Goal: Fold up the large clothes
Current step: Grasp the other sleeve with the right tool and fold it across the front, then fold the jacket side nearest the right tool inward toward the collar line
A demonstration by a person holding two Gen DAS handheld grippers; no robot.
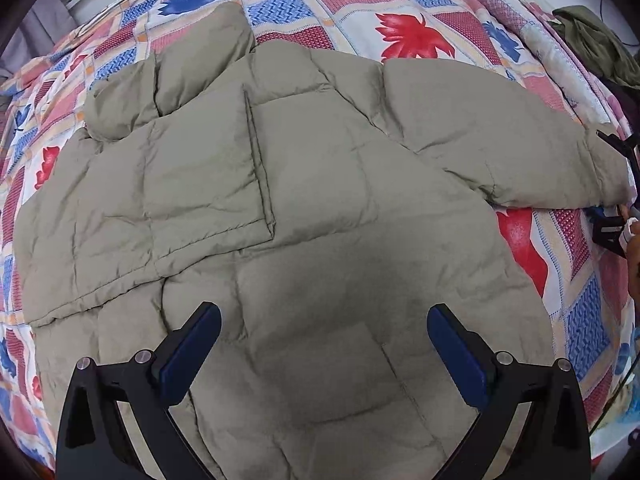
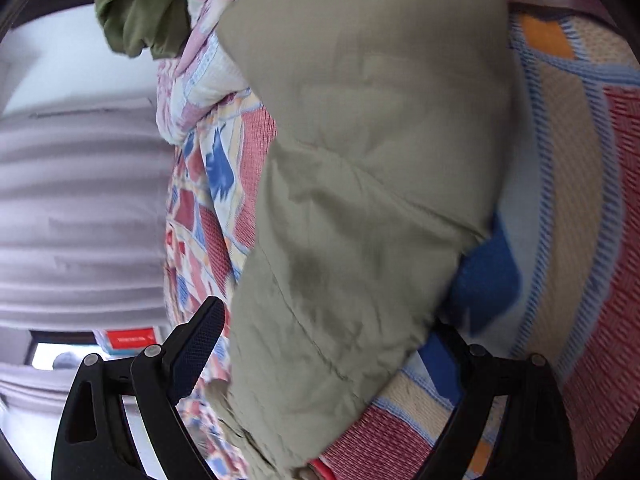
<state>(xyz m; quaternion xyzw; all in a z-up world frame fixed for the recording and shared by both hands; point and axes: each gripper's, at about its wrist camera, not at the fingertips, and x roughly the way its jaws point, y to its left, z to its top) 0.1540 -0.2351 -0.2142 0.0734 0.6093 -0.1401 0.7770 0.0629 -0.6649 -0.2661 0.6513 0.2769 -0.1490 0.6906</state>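
Beige and puffy, the big jacket (image 1: 312,208) lies spread flat on the bed, on top of a quilt (image 1: 416,4) with red and blue leaf squares. One sleeve (image 1: 176,152) is already folded in over the body. The other sleeve (image 1: 500,132) sticks out to the side.

The left gripper (image 1: 324,344) hovers over the bottom part of the jacket with its jaws wide apart, holding nothing. The right gripper (image 2: 328,344) is at the end of the loose sleeve (image 2: 360,200). Its jaws are wide, with the cuff sitting between them, but not squeezed yet, I think.

What could go wrong? The cloth looks smooth and slippery, and the filling is soft and thick. The cuff could slide out if the bite is too small. The jaws might also pinch the quilt underneath and drag it along. A green cloth (image 2: 136,8) sits bunched up farther off
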